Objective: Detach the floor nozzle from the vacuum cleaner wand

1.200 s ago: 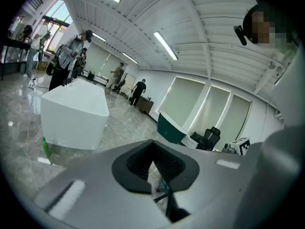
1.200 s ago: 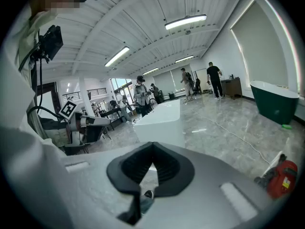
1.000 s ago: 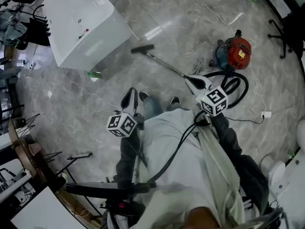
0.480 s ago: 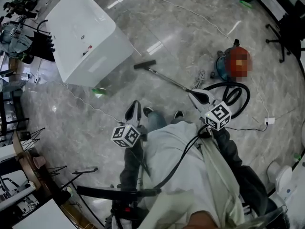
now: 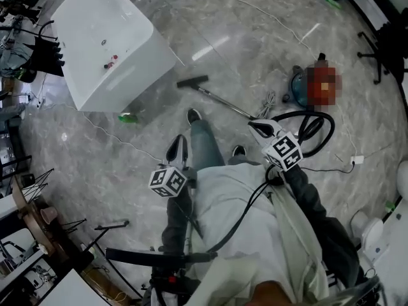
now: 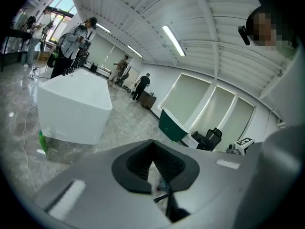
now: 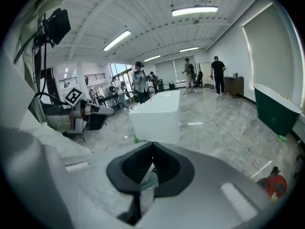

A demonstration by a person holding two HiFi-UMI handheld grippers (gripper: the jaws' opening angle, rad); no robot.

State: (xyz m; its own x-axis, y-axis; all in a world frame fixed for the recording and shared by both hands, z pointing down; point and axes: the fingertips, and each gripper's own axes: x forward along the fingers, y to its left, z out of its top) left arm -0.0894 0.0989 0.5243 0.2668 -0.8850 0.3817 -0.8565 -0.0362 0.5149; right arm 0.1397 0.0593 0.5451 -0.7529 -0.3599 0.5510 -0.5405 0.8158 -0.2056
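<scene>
The black floor nozzle (image 5: 192, 81) lies on the grey marble floor, joined to the thin metal wand (image 5: 223, 102) that runs toward my right gripper. The wand's near end is hidden behind the right gripper (image 5: 260, 128), which is shut and holds nothing. My left gripper (image 5: 178, 148) hovers shut and empty beside the person's leg, well short of the nozzle. In both gripper views the jaws (image 6: 153, 144) (image 7: 152, 147) are closed with only floor behind them. The red vacuum body (image 5: 313, 83) (image 7: 273, 185) sits to the right with its black hose (image 5: 317, 125) looped beside it.
A large white box (image 5: 105, 40) (image 6: 74, 109) (image 7: 157, 116) stands at the left with a green object (image 5: 127, 116) at its foot. White cables trail over the floor. The person's foot (image 5: 194, 115) is near the wand. Several people stand far off.
The person's foot has stepped forward toward the wand. Both grippers have sunk a little and stay shut.
</scene>
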